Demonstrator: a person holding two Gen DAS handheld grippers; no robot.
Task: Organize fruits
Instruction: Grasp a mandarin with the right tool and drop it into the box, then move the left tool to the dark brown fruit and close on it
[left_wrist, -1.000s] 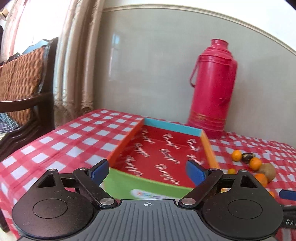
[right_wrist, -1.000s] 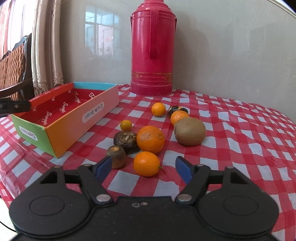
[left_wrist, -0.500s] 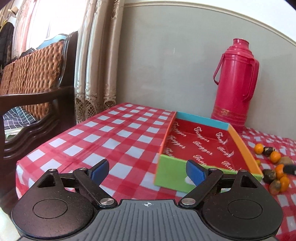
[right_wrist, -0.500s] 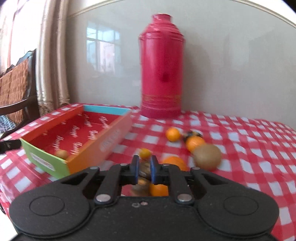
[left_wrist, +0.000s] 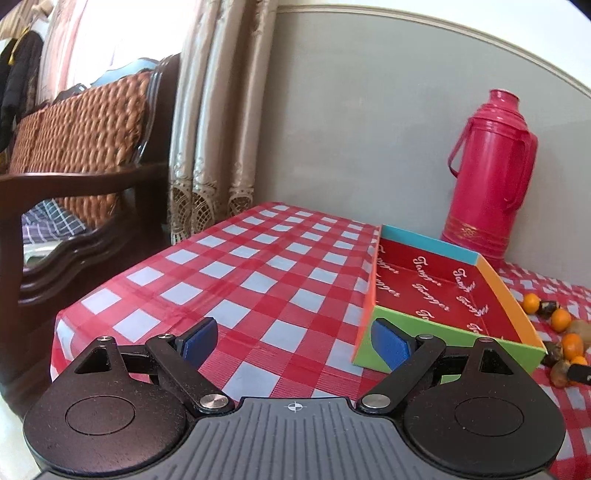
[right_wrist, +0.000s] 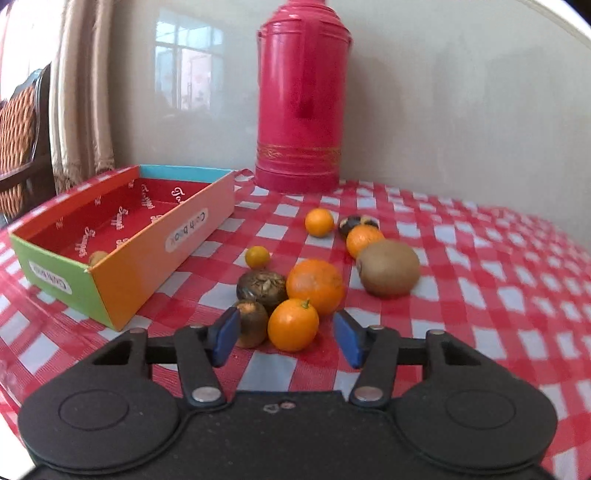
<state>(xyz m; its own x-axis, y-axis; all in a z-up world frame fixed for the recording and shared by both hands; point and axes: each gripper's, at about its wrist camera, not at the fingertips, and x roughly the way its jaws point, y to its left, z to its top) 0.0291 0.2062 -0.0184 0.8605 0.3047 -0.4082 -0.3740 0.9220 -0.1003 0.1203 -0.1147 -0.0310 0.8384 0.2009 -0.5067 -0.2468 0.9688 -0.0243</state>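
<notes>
- The colourful box (left_wrist: 443, 295) has been shifted rightward in the left view since a second ago.
- The left gripper (left_wrist: 295, 339) is held wide, empty.
- The right gripper (right_wrist: 286, 338) is being opened; nothing is gripped.

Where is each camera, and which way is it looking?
Left wrist: sits on the left gripper, facing the table's corner and box; open jaws show.
Right wrist: sits on the right gripper, facing the fruits; jaws opening, nothing held.
Both see: box, flask, fruits.
</notes>
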